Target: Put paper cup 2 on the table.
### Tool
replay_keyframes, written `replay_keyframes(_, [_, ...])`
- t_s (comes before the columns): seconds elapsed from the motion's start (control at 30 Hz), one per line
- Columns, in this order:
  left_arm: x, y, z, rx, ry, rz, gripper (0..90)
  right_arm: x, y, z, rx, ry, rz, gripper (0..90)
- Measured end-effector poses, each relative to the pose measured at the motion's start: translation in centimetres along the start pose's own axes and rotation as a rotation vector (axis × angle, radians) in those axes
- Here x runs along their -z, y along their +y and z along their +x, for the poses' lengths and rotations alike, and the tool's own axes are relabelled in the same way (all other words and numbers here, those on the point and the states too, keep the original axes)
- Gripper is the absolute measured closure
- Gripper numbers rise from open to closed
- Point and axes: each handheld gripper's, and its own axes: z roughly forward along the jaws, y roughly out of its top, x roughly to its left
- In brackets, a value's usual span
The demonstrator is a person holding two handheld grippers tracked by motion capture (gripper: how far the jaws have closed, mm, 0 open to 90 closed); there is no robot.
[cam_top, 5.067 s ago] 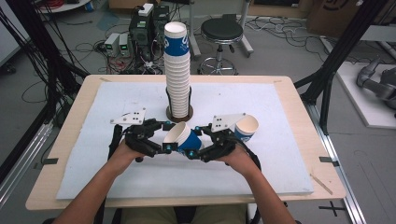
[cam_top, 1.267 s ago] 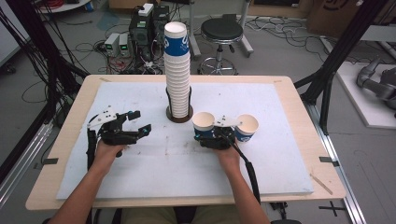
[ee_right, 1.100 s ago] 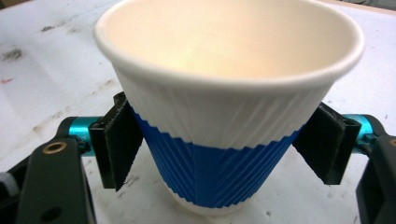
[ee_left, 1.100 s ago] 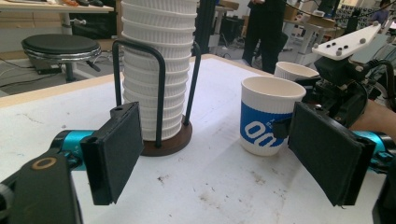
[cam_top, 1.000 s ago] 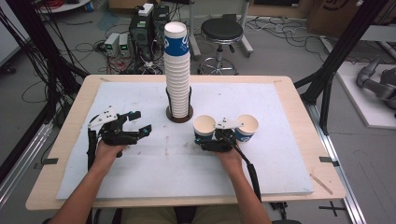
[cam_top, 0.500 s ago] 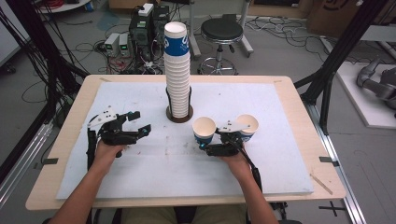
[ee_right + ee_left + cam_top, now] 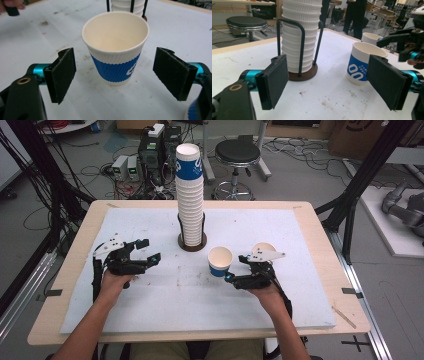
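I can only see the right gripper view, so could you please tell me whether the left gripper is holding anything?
Observer: No. The left gripper is open and empty, over the table's left side.
Operator: Thank you. Is anything else standing close to my gripper?
Observer: Yes. The right gripper has just been opening its fingers, and the blue-banded paper cup stands free ahead of them. A second paper cup stands upright on its other side, partly under its grey plate.
Operator: And how much is stacked at the back?
Observer: A tall stack of paper cups rises well above the black wire holder.
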Motion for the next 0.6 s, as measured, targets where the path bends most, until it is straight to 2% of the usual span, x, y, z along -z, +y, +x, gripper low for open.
replay_keyframes(0.13, [-0.1, 0.0, -0.2, 0.005, -0.009, -0.002, 17.9, 2.0, 0.1, -0.4, 0.008, 0.009, -0.045, 18.8])
replay_keyframes(0.23, [-0.2, 0.2, -0.3, 0.011, -0.037, -0.002, 18.0, 3.2, 0.0, -0.9, 0.009, 0.02, -0.073, 18.8])
replay_keyframes(0.4, [-0.4, 0.7, -0.8, 0.0, -0.059, -0.013, 17.9, 5.0, 0.1, -1.7, 0.018, -0.008, -0.109, 18.8])
replay_keyframes(0.6, [-0.6, 1.1, -0.7, 0.013, -0.067, -0.03, 17.9, 6.5, 0.1, -2.6, 0.035, -0.077, -0.09, 18.8])
